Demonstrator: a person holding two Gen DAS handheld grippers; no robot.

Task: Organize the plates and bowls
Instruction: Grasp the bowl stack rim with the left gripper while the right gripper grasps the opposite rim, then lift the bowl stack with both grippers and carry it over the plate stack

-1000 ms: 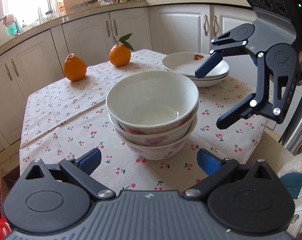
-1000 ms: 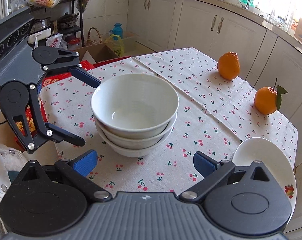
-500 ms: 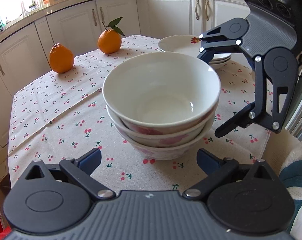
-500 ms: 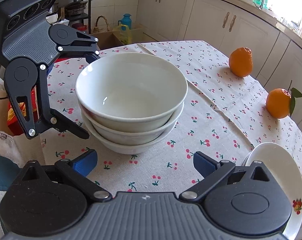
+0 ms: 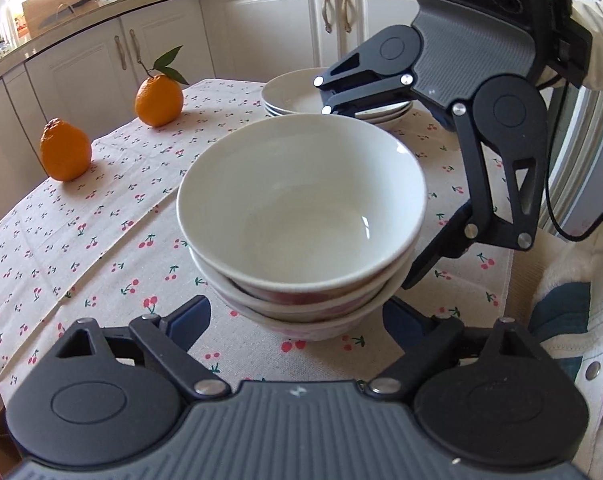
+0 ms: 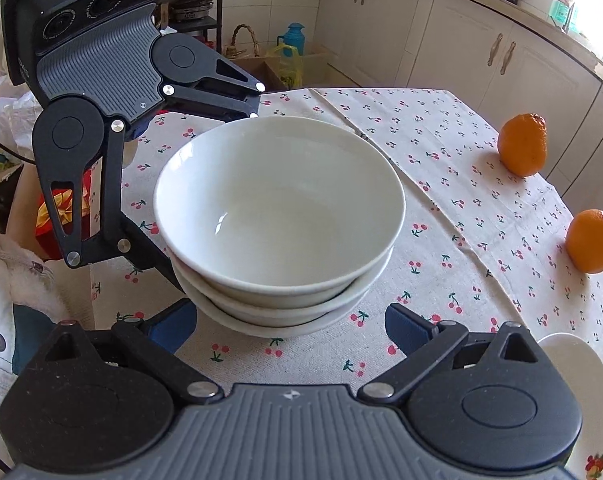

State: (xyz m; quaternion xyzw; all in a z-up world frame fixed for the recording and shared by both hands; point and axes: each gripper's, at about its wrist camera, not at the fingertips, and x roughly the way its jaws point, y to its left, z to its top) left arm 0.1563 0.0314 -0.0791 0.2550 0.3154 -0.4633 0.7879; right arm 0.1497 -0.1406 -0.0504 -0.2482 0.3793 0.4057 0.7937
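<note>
A stack of three white bowls with red flower marks stands on the cherry-print tablecloth. It also shows in the right wrist view. My left gripper is open, its blue fingertips at either side of the bottom bowl. My right gripper is open too, straddling the stack from the opposite side. Each gripper shows in the other's view, jaws spread around the bowls. A stack of white plates sits behind, partly hidden by the right gripper.
Two oranges stand on the cloth on the far side from the plates. White kitchen cabinets run behind the table. A plate's rim shows at the right wrist view's lower right. Bags and boxes lie on the floor.
Both grippers have moved in toward the bowl stack from opposite sides, so the bowls fill more of each view. Both stay open. The bowls have not moved.
</note>
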